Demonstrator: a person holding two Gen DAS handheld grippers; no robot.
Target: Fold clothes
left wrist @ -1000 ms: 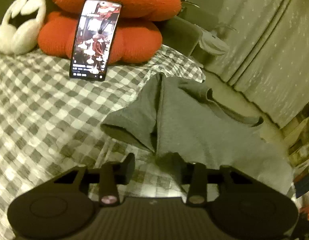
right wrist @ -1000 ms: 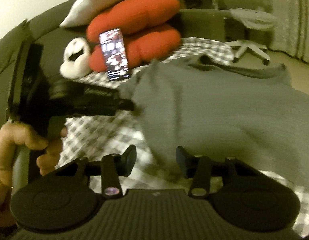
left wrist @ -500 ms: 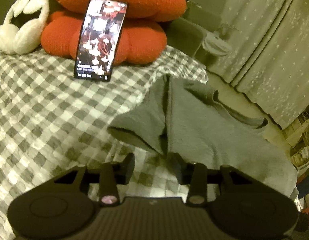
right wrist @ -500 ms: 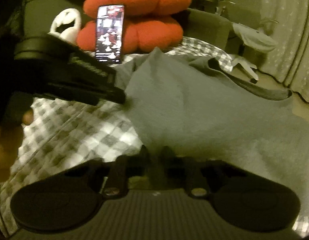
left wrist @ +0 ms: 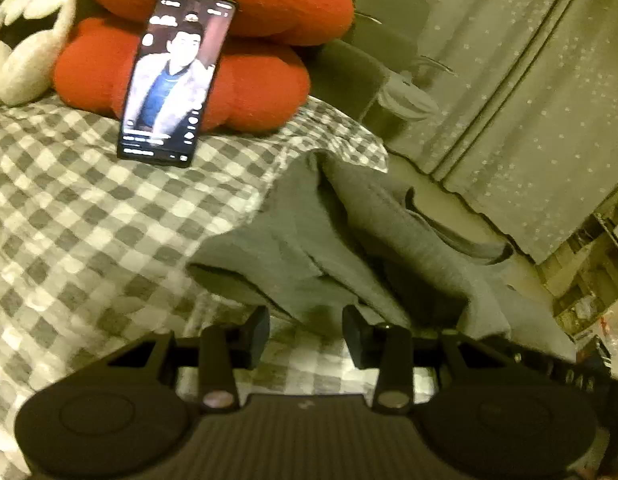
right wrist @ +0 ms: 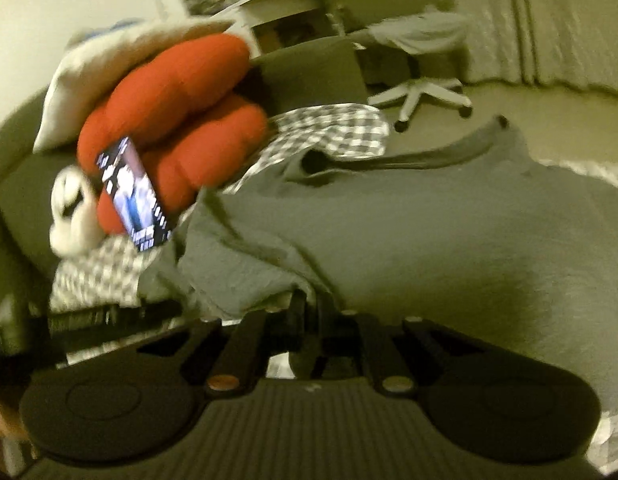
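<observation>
Both tools are matt black plastic. The left tongs (left wrist: pixel 305 334) sit on a ribbed, finely grooved centre plate flanked by two rounded lobes, each pressed with a shallow circular disc. Two straight bars run forward from it, each pinned by a round metal screw, silvery to copper in tone, and end in blunt rectangular pads (left wrist: pixel 256 332). The right tongs (right wrist: pixel 309 320) share the same build

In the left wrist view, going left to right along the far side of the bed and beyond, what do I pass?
White earmuffs → phone propped against the red cushion → office chair → curtain.
</observation>
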